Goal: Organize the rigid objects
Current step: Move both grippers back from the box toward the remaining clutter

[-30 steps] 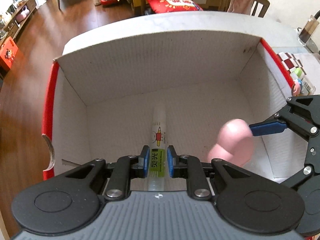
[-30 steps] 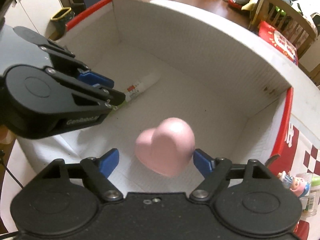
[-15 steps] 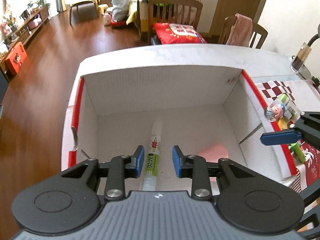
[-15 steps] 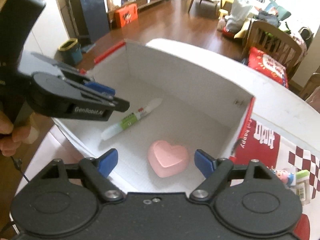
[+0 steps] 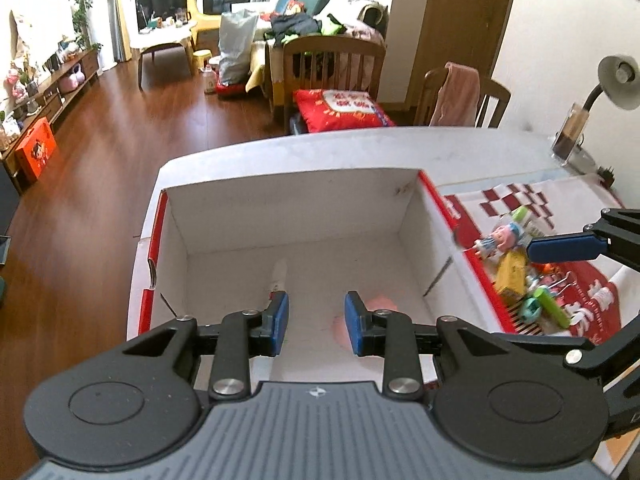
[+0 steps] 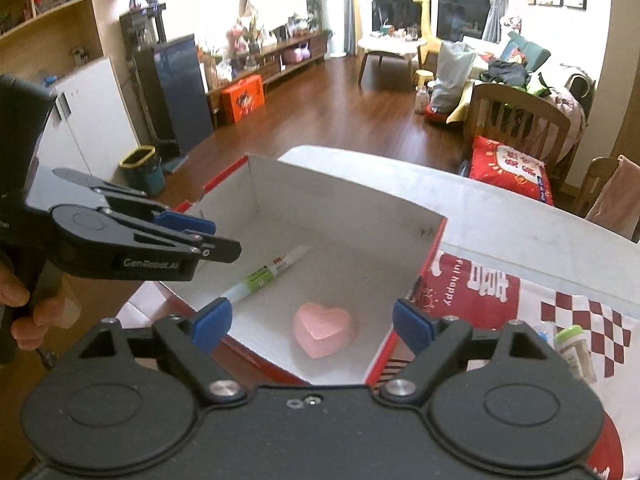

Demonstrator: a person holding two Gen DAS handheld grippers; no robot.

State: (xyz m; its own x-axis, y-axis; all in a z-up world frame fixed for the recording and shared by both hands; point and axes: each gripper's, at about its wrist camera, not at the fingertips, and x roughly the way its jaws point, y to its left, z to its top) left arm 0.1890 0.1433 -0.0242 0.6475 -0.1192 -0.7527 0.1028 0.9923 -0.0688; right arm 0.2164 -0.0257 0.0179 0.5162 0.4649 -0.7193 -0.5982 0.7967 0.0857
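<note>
A white cardboard box (image 5: 280, 204) with red edges stands on the table; it also shows in the right wrist view (image 6: 340, 208). Inside lie a white and green glue tube (image 6: 268, 274), partly seen in the left wrist view (image 5: 280, 276), and a pink heart (image 6: 324, 330), partly hidden in the left wrist view (image 5: 380, 304). My left gripper (image 5: 316, 322) is open and empty above the box's near side. My right gripper (image 6: 312, 322) is open and empty above the box's near edge. Each gripper shows in the other's view.
A red and white checked cloth (image 5: 532, 204) lies right of the box with a small doll figure (image 5: 498, 236), a yellow item (image 5: 510, 276), a green tube (image 5: 554, 312) and other small things. A lamp (image 5: 616, 80) stands far right. Chairs stand behind the table.
Both grippers have opened and pulled up and back out of the box. The glue tube and the pink heart were let go and now lie on the box floor.
</note>
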